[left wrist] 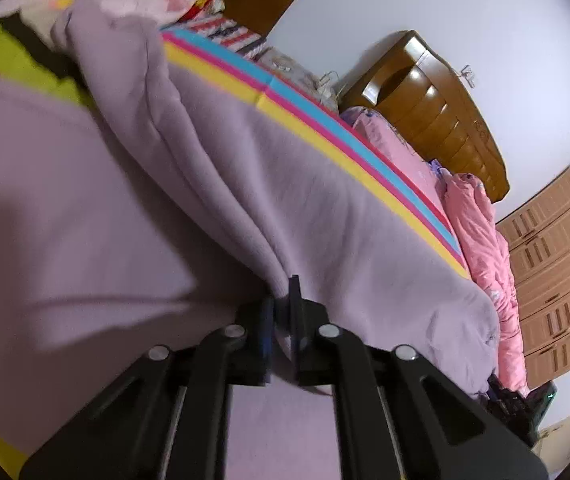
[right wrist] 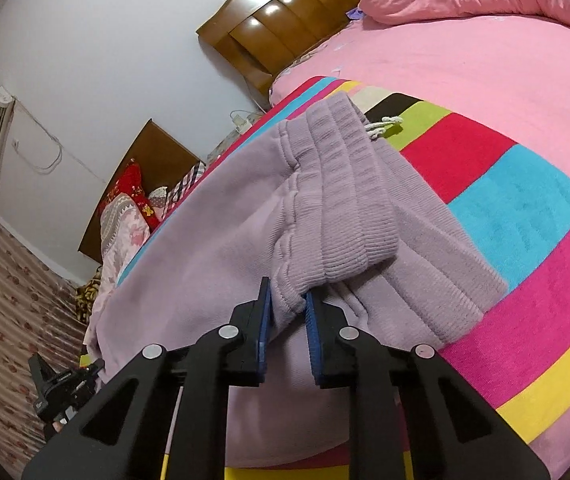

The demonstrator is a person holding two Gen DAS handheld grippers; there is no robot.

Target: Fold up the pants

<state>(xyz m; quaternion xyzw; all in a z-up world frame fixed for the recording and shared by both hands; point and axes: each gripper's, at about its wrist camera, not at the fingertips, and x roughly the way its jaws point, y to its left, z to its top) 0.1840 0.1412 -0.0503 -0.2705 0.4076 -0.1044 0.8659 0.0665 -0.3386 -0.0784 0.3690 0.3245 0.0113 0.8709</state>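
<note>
While both ends of the lilac pants (right wrist: 213,224) are pinched, the fold can be carried out only if the two grips are kept even. The garment is laid across a striped blanket (right wrist: 525,216) on a pink bed (right wrist: 465,60), with its ribbed waistband (right wrist: 349,200) doubled over near the right gripper (right wrist: 288,304), whose blue pads are closed narrowly on a bunched fold of fabric just below that band. In the left wrist view the left gripper (left wrist: 283,300) is seen clamped almost fully together on a thin ridge of cloth, from which long creases run away up the leg (left wrist: 213,168). It is judged that a lift and carry-over is the step in hand. Both grips should be raised together so that the cloth is kept taut between them, and the held edge should be laid squarely over the far part. A thin pinch may slip if it is pulled sharply, so tension should be added gently.
</note>
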